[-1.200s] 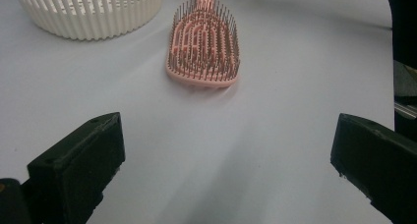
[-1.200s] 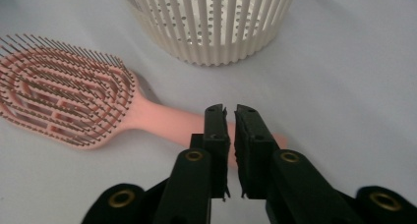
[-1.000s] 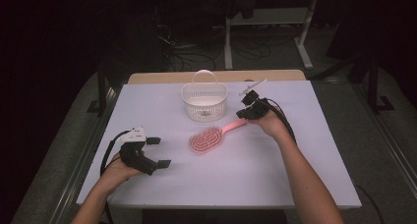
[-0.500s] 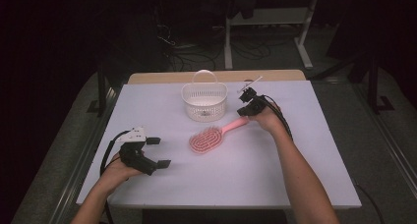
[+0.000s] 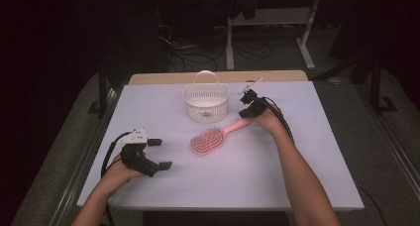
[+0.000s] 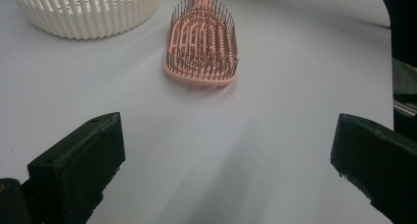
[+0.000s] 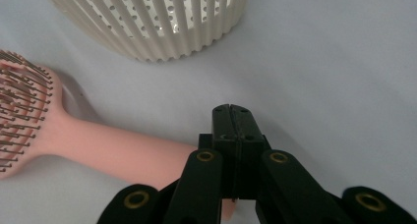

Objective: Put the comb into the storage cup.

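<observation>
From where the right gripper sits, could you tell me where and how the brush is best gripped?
Grip the brush by its handle, probably near the free end, coming from above with jaws across its width. The handle is narrow and smooth and lies flat on the table; the head is wide with bristles up. The right gripper, shut, already sits over that end beside the basket.

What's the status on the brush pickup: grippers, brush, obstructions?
Right hand-held gripper jaws shut, over the handle end of the pink hairbrush. Left hand-held gripper open, idle near table edge. Brush flat, bristles up. White basket close behind; nothing blocking.
</observation>
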Demonstrator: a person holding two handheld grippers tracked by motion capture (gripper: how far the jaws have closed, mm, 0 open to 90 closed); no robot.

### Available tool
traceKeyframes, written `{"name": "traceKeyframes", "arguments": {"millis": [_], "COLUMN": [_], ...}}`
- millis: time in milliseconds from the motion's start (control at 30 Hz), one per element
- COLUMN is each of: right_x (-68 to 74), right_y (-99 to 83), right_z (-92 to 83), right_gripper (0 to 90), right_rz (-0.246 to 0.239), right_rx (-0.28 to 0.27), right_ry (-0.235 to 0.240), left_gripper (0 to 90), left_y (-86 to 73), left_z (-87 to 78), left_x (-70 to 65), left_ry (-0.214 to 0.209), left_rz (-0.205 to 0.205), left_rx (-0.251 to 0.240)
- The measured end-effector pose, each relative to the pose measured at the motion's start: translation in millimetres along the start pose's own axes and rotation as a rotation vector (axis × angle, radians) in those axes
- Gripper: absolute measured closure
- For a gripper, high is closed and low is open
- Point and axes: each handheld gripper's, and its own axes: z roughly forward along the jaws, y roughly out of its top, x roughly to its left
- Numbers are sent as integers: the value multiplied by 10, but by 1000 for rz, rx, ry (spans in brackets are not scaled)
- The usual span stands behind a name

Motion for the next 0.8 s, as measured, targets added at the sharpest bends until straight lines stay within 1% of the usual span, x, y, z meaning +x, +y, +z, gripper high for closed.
{"name": "traceKeyframes", "arguments": {"millis": [167,300,467,567,800], "right_x": [5,13,44,57,73], "right_y": [-19,-28,-49,-65,-156], "right_z": [-7,-13,-8,-16,-57], "right_gripper": [885,885,885,886,886], "right_rz": [2,-10,-28,-34,-39], "right_rx": [4,8,33,38,38], "right_ry": [2,1,-1,-4,9], "left_gripper": [0,0,0,0,0], "left_y": [0,1,2,1,1], "left_z": [0,-4,1,-1,0], "left_x": [-4,-5,-13,-14,-18], "left_ry": [-1,-1,0,1,0], "left_rz": [0,1,5,4,4], "left_rx": [-1,-1,2,1,2]}}
